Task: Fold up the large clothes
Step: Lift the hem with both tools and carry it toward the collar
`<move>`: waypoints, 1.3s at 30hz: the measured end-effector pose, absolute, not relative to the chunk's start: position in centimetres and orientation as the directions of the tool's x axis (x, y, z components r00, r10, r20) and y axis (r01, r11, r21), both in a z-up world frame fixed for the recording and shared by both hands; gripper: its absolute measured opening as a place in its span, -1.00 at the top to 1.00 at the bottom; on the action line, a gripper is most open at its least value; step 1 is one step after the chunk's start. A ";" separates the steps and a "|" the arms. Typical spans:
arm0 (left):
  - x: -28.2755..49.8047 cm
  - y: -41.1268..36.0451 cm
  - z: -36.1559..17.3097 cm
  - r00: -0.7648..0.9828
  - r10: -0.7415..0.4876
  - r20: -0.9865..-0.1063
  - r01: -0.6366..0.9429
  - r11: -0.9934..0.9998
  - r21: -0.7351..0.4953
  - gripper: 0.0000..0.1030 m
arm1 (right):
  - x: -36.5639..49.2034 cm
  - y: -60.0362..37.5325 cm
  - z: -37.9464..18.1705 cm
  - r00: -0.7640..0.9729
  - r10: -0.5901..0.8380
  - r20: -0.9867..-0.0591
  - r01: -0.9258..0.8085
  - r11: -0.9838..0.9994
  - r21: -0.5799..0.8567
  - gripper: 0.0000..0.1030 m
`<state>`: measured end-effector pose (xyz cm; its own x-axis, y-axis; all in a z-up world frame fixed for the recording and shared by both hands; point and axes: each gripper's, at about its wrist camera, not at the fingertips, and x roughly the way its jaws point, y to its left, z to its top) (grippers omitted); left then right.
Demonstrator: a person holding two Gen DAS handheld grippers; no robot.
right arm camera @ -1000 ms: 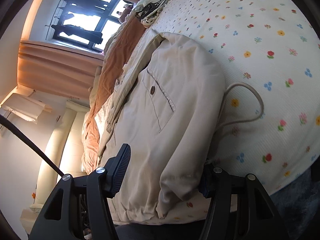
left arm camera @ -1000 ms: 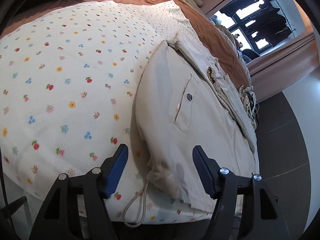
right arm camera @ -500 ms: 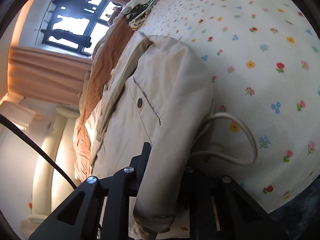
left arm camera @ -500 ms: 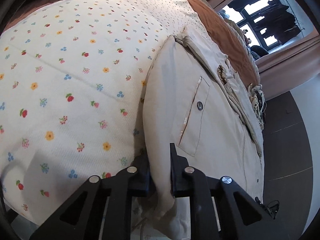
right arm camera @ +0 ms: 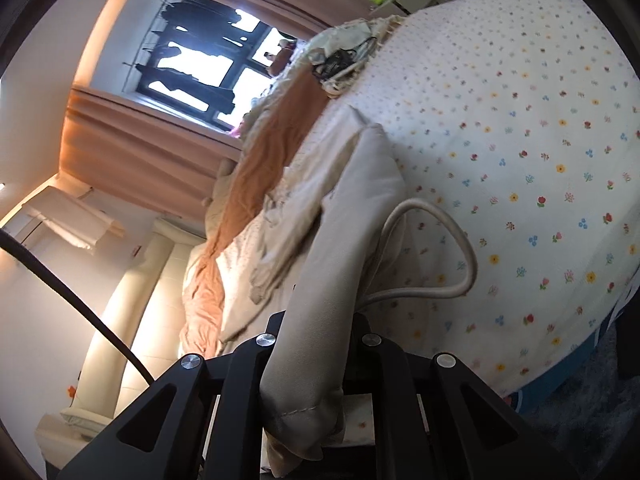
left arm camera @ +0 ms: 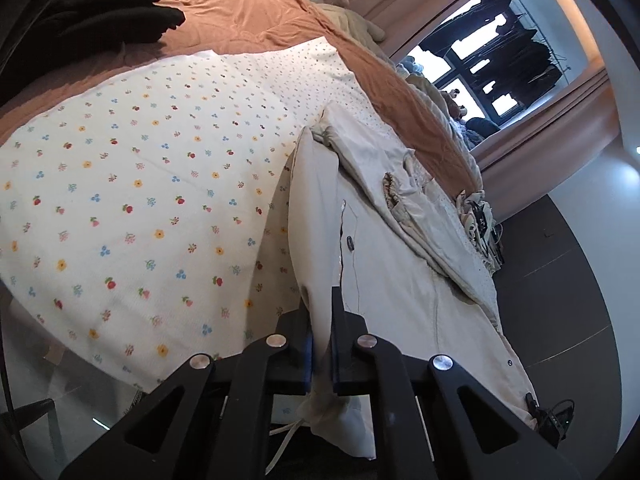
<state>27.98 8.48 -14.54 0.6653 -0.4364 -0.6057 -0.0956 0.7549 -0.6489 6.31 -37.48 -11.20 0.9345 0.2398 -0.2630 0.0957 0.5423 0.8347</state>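
While the beige jacket (left arm camera: 384, 280) lies along the near edge of the flowered bedspread (left arm camera: 140, 200), we pinch its hem at two spots: our left gripper (left arm camera: 322, 332) is clenched on the fabric, and our right gripper (right arm camera: 316, 344) is clamped on a thick fold, a drawcord (right arm camera: 448, 248) looping out beside it.

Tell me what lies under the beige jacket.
The beige jacket rests on the floral sheet; a drawcord loop pokes out beside it. Whatever lies beneath the jacket's middle is covered.
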 end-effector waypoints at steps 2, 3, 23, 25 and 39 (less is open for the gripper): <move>26.3 8.9 -13.8 0.681 -0.442 -0.584 -0.082 0.747 -0.660 0.84 | 4.7 -37.2 -10.3 0.936 0.245 -0.252 0.076 0.558 0.826 0.84; 25.4 9.2 -13.6 0.689 -0.446 -0.571 -0.077 0.739 -0.669 0.84 | 3.8 -36.8 -9.8 0.937 0.248 -0.246 0.066 0.565 0.822 0.84; 12.0 13.0 -5.5 0.832 -0.420 -0.363 0.050 0.708 -0.704 0.96 | -6.4 -36.1 -5.8 0.947 0.267 -0.177 -0.038 0.644 0.764 0.84; 11.3 13.1 -4.6 0.841 -0.401 -0.363 0.053 0.729 -0.682 0.96 | -6.2 -36.0 -5.9 0.947 0.265 -0.181 -0.039 0.655 0.755 0.84; 13.2 11.8 -11.3 0.746 -0.409 -0.526 -0.065 0.741 -0.668 0.95 | -5.6 -39.4 -7.8 0.952 0.226 -0.206 0.016 0.635 0.772 0.84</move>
<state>13.24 11.79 -11.26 0.7457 -0.4087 -0.5261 -0.0653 0.7411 -0.6682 -5.59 -39.42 -7.78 0.9520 0.2265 -0.2060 0.0160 0.6350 0.7724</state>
